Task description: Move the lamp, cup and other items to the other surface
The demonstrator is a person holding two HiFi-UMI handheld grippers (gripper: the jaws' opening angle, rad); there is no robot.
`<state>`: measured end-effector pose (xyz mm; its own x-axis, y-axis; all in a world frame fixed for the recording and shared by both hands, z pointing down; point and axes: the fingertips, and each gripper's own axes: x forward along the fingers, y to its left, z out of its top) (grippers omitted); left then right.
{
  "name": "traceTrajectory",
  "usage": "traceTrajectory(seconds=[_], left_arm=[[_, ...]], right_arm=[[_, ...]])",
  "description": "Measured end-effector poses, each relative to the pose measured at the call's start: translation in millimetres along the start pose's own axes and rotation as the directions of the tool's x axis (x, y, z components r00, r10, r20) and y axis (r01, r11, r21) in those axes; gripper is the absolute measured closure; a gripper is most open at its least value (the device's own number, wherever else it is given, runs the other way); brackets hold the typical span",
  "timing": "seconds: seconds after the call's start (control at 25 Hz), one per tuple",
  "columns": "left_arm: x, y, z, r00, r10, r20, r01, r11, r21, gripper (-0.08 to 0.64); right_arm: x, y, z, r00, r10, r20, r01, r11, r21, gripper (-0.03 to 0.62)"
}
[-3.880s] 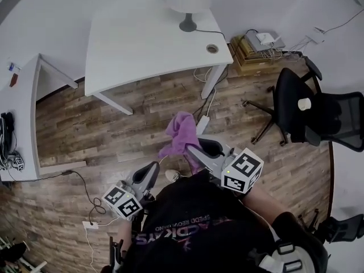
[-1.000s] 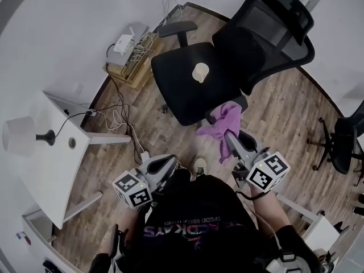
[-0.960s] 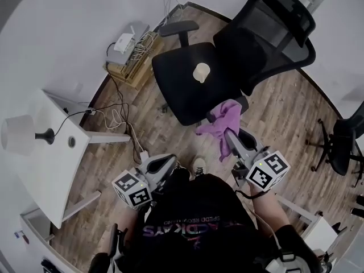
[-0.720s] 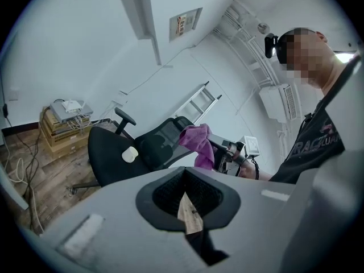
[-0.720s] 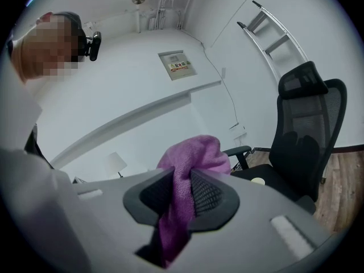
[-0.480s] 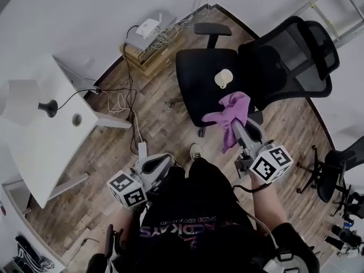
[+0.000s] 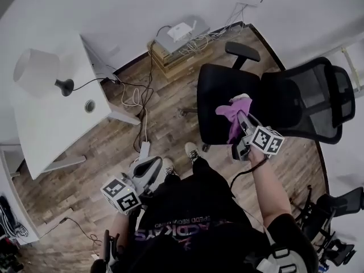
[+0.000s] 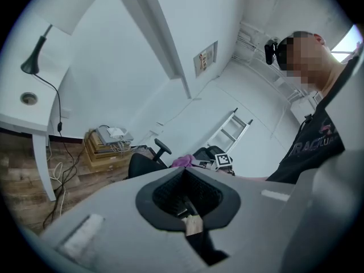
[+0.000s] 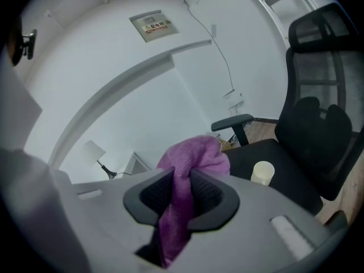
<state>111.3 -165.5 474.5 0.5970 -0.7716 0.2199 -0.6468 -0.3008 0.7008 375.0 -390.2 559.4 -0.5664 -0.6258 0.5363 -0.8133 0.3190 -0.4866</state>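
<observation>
My right gripper (image 7: 242,120) is shut on a purple cloth (image 7: 231,110), which hangs over the seat of a black office chair (image 7: 215,92). In the right gripper view the cloth (image 9: 190,161) bulges out from between the jaws of the gripper (image 9: 182,178). A cream cup (image 9: 263,172) stands upright on the seat just beyond it. The lamp (image 7: 37,69) stands on the white desk (image 7: 54,127) at the far left. My left gripper (image 7: 151,168) hangs low by my leg; in the left gripper view its jaws (image 8: 183,172) meet at the tip with nothing between them.
A stack of boxes with a router and tangled cables (image 7: 178,34) sits by the wall between desk and chair. A power strip (image 7: 142,150) and cords lie on the wood floor. A second chair (image 7: 336,202) is at the lower right. A ladder (image 8: 228,134) leans behind.
My right gripper has carried the cloth forward and down over the chair seat, and the cloth now covers the cup in the head view. The left gripper has swung sideways with my turn.
</observation>
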Motion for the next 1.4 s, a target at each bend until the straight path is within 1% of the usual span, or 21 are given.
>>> traceTrajectory(seconds=[0.08, 0.2, 0.32, 0.4, 0.44, 0.52, 0.64, 0.72, 0.8, 0.88, 0.96, 1.04, 1.08, 1.12, 1.16, 1.2, 1.24, 1.28, 1.32, 1.36, 1.4], left_arm=[[4.7, 2.9, 4.0, 0.999, 0.046, 0.025, -0.045, 0.999, -0.013, 0.56], [19.7, 0.0, 1.1, 0.996, 0.089, 0.025, -0.088, 0.996, -0.03, 0.56], [30.3, -3.0, -17.8, 0.99, 0.144, 0.006, -0.143, 0.985, -0.095, 0.56], [41.5, 2.9, -29.5, 0.984, 0.177, -0.005, -0.176, 0.975, -0.134, 0.56], [48.6, 6.3, -34.0, 0.982, 0.187, -0.01, -0.186, 0.972, -0.146, 0.56], [60.5, 8.7, -44.4, 0.977, 0.21, -0.02, -0.211, 0.963, -0.169, 0.56], [66.7, 8.5, -59.2, 0.964, 0.263, -0.03, -0.263, 0.941, -0.214, 0.56], [66.4, 14.5, -65.0, 0.955, 0.297, -0.024, -0.293, 0.926, -0.238, 0.56], [64.9, 20.2, -70.7, 0.944, 0.329, -0.019, -0.322, 0.909, -0.266, 0.56], [65.2, 21.2, -74.0, 0.938, 0.346, -0.024, -0.34, 0.9, -0.273, 0.56], [64.6, 19.4, -72.6, 0.933, 0.359, -0.022, -0.352, 0.899, -0.262, 0.56], [59.5, 20.2, -68.5, 0.925, 0.381, -0.003, -0.368, 0.893, -0.259, 0.56], [55.5, 21.3, -67.7, 0.919, 0.394, 0.009, -0.378, 0.888, -0.262, 0.56], [50.9, 21.9, -68.7, 0.914, 0.406, 0.021, -0.386, 0.883, -0.267, 0.56], [45.8, 22.0, -71.4, 0.909, 0.415, 0.031, -0.392, 0.878, -0.274, 0.56], [40.5, 21.9, -74.8, 0.906, 0.421, 0.042, -0.394, 0.875, -0.282, 0.56], [35.1, 21.8, -78.2, 0.904, 0.425, 0.055, -0.393, 0.873, -0.289, 0.56], [29.4, 21.7, -81.0, 0.902, 0.426, 0.07, -0.39, 0.873, -0.294, 0.56], [23.4, 21.4, -83.1, 0.9, 0.427, 0.087, -0.387, 0.874, -0.294, 0.56], [16.6, 20.6, -84.7, 0.898, 0.427, 0.105, -0.383, 0.877, -0.291, 0.56], [8.6, 19.0, -86.0, 0.896, 0.426, 0.122, -0.38, 0.881, -0.284, 0.56]], right_arm=[[35.5, -28.5, 0.1, 0.998, -0.017, -0.056, 0.018, 1.0, 0.023, 0.518], [87.4, -71.4, 0.5, 0.99, -0.051, -0.129, 0.057, 0.997, 0.046, 0.517], [127.1, -119.3, -14.2, 0.971, -0.109, -0.212, 0.132, 0.987, 0.096, 0.515], [152.4, -145.7, -16.8, 0.96, -0.146, -0.239, 0.179, 0.976, 0.122, 0.515], [165.1, -154.4, -14.9, 0.957, -0.156, -0.245, 0.19, 0.974, 0.123, 0.514], [185.8, -166.3, -14.8, 0.949, -0.164, -0.268, 0.196, 0.976, 0.097, 0.511], [204.5, -183.0, -27.4, 0.927, -0.191, -0.324, 0.222, 0.973, 0.061, 0.505], [214.4, -194.1, -31.6, 0.913, -0.222, -0.342, 0.253, 0.966, 0.049, 0.471], [221.2, -200.7, -33.9, 0.904, -0.242, -0.354, 0.269, 0.963, 0.028, 0.417], [224.6, -204.2, -34.9, 0.901, -0.247, -0.357, 0.27, 0.963, 0.015, 0.411], [224.3, -206.7, -33.0, 0.903, -0.247, -0.352, 0.272, 0.962, 0.023, 0.411], [221.7, -206.7, -24.3, 0.913, -0.25, -0.323, 0.28, 0.959, 0.049, 0.429], [219.7, -204.2, -17.6, 0.922, -0.247, -0.297, 0.279, 0.958, 0.068, 0.456], [216.9, -198.6, -10.7, 0.935, -0.234, -0.265, 0.266, 0.96, 0.089, 0.505], [213.3, -188.5, -4.4, 0.951, -0.203, -0.235, 0.234, 0.966, 0.112, 0.566], [209.6, -172.6, 0.7, 0.967, -0.148, -0.21, 0.177, 0.975, 0.131, 0.588], [205.7, -150.6, 4.1, 0.978, -0.07, -0.194, 0.099, 0.985, 0.142, 0.588], [201.1, -123.9, 5.2, 0.982, 0.021, -0.19, 0.007, 0.99, 0.144, 0.588], [194.8, -94.4, 3.4, 0.974, 0.113, -0.198, -0.087, 0.987, 0.133, 0.589], [185.7, -63.5, -1.5, 0.956, 0.197, -0.218, -0.176, 0.978, 0.113, 0.589], [173.6, -31.7, -8.9, 0.93, 0.272, -0.245, -0.259, 0.962, 0.085, 0.589]])
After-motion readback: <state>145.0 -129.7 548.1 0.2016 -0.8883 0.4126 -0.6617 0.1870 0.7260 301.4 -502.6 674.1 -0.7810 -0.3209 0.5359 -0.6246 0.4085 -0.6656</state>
